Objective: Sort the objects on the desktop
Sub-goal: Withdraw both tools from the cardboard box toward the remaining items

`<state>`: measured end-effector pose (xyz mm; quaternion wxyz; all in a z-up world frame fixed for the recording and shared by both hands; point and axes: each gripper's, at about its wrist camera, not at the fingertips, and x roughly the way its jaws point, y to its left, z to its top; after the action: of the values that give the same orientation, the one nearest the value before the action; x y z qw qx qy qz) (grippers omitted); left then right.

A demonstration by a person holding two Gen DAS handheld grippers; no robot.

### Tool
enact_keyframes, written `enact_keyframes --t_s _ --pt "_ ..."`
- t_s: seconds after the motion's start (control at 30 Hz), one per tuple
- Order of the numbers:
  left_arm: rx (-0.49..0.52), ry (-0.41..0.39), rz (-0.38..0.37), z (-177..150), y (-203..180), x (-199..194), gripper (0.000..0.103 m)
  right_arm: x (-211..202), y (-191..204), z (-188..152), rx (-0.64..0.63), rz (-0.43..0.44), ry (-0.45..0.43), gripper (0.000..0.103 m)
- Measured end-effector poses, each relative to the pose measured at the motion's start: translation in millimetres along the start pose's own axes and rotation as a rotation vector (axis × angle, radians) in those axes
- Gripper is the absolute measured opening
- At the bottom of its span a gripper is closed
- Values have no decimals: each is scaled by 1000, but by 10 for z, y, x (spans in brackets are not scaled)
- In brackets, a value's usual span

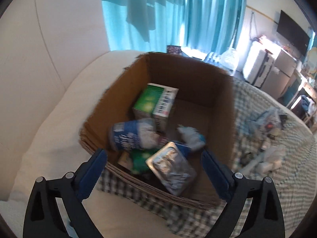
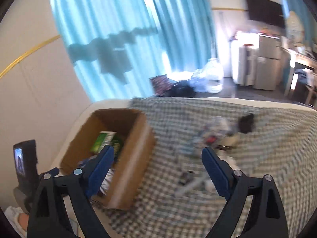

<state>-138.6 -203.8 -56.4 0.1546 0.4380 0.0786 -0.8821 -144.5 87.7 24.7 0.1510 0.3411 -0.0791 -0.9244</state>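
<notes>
I am hovering my left claw [image 1: 153, 156], spread and empty, above the brown cardboard box [image 1: 198, 75] holding sorted packets; my right claw [image 2: 157, 154], also spread, is facing blurred clutter [image 2: 214, 138] on the checked cloth [image 2: 267, 158] — a mis-grab is likely.

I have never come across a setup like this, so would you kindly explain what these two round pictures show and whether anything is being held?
There is no robot here: a person holds a two-finger tool in each hand, and each carries a fisheye camera looking along its jaws, hence the round, bent pictures.

The left-hand view shows the left gripper above an open cardboard box. Inside lie a green carton, a blue-and-white packet and a silver foil pouch.

The right-hand view shows the right gripper over a checked cloth, where a blurred heap of small items waits beside the box.

Both pairs of jaws stand open and hold nothing.
</notes>
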Motion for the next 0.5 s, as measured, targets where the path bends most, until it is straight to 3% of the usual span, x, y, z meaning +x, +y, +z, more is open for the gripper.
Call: enact_keyframes --t_s 0.1,0.23,0.5 --pt "13 -46 -80 -133 -333 -240 103 -383 -474 -148 97 -29 -36 92" --pt "96 -95 -233 -449 -911 -519 103 -766 -929 -376 126 -104 -35 94" --pt "250 -63 -276 -912 -1762 -461 103 -1016 -1436 -801 80 -121 -33 98"
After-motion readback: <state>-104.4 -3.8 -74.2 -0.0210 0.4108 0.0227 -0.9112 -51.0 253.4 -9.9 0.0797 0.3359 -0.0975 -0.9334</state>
